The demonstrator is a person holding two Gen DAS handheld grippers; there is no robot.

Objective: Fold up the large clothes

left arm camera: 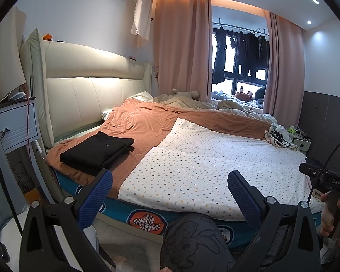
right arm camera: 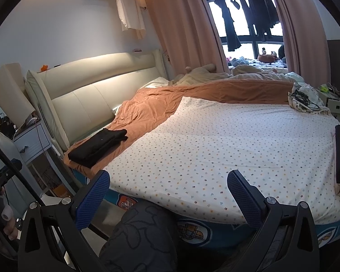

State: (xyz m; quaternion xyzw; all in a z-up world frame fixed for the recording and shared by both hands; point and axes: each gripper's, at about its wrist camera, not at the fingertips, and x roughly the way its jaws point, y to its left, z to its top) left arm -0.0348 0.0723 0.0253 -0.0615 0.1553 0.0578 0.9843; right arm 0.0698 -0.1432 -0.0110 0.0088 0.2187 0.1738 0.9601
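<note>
Folded black garment (left arm camera: 97, 150) lying at left centre of the left wrist frame, on the orange blanket (left arm camera: 133, 122) by the cream headboard (left arm camera: 88, 95). Dotted white sheet (left arm camera: 204, 163) spread flat across centre and right. Left gripper (left arm camera: 170, 188) at the bottom edge, blue pads (left arm camera: 96, 198) wide apart, grasping nothing, above a patterned grey knee (left arm camera: 190, 238)

Right wrist frame: same black garment (right arm camera: 97, 147) at left centre, dotted sheet (right arm camera: 226, 151) filling centre and right. Right gripper (right arm camera: 168, 188) at the bottom, likewise spread and empty. Dark laundry (right arm camera: 249, 18) hanging at the window, upper right
</note>
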